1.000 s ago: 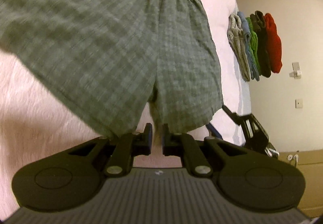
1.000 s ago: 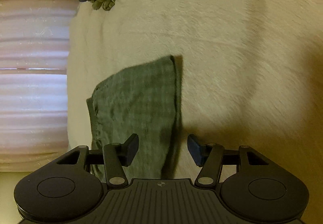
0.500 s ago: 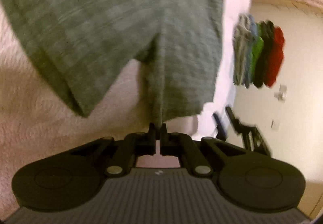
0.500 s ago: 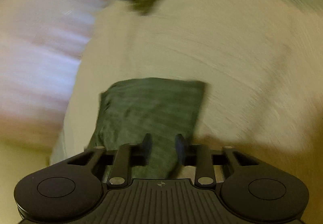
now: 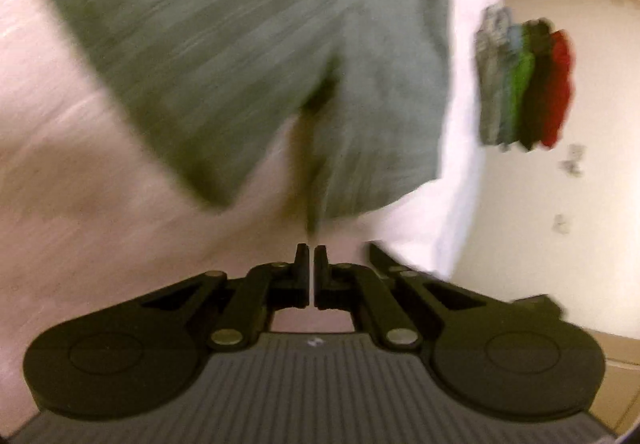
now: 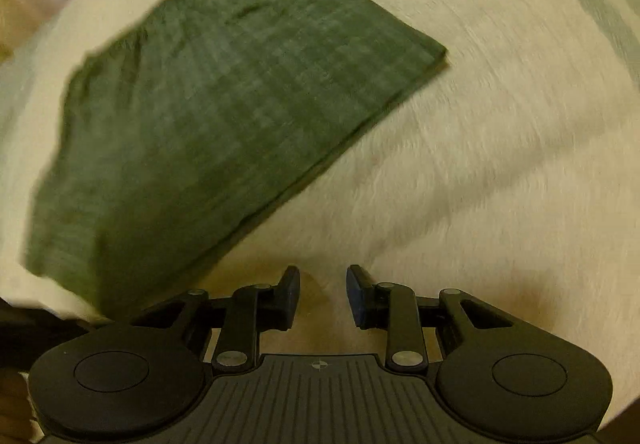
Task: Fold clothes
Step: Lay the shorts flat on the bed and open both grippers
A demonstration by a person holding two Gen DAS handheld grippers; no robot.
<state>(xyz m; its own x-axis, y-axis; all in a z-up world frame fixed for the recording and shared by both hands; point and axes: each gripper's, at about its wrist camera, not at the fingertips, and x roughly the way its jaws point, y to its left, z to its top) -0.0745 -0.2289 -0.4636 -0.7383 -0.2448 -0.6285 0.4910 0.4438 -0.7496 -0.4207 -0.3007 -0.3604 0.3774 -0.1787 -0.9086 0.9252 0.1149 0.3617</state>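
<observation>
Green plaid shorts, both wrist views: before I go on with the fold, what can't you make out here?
- Left wrist: whether the left gripper, shut, pinches the shorts; motion blur smears the hem just ahead of the tips.
- Left wrist: the waistband, cut off by the top edge.
- Left wrist: the stacked clothes, blurred, so kinds unclear.
- Right wrist: the shorts' near corner, hidden behind the gripper body; the right gripper holds nothing.

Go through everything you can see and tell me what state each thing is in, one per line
Green plaid shorts: lying on the bed, spread out, not folded, held by neither gripper.
Left gripper: fingers shut, nothing between them.
Right gripper: fingers apart, empty.
Row of clothes: beyond the bed's edge, blurred.
White bedcover: spread under the shorts.
</observation>
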